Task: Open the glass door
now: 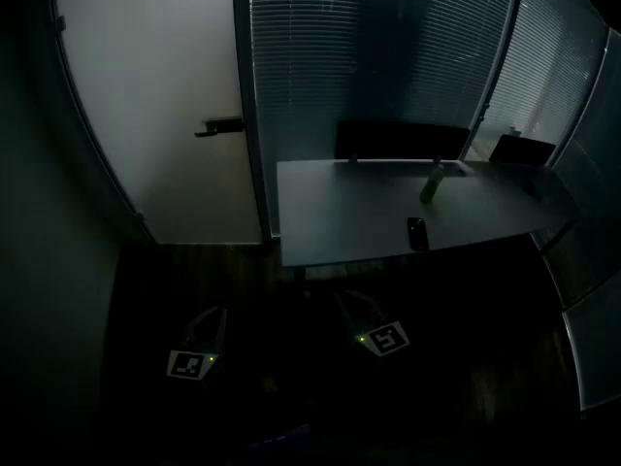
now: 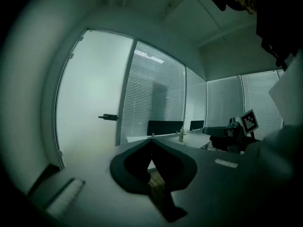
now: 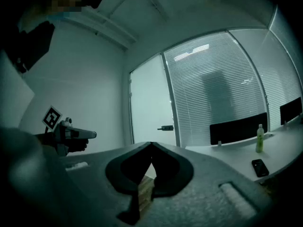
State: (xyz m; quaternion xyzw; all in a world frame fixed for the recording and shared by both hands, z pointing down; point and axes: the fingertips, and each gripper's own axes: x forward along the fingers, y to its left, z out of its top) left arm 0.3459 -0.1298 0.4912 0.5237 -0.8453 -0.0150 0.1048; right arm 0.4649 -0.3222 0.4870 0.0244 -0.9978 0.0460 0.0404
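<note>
The glass door [image 1: 155, 105] looks shut. It is ahead of me, on the left, and its dark handle [image 1: 221, 125] sticks out near its right edge. My left claw [image 2: 152, 143] is closed tight with nothing in it. My right claw [image 3: 151, 146] is closed and empty too. Both are held low, well apart from the door, I think because I have not reached for the handle yet. The table [image 1: 330, 221] stands off to the right, out of my way.

A: Item one, left gripper [image 2: 151, 141]?
B: Grey body, dark jaws round a spade-shaped gap; white marker cube [image 1: 191, 364], green lamp [image 1: 209, 359] at three o'clock.
A: Right gripper [image 3: 150, 145]?
B: Same build; lamp at nine o'clock.
</note>
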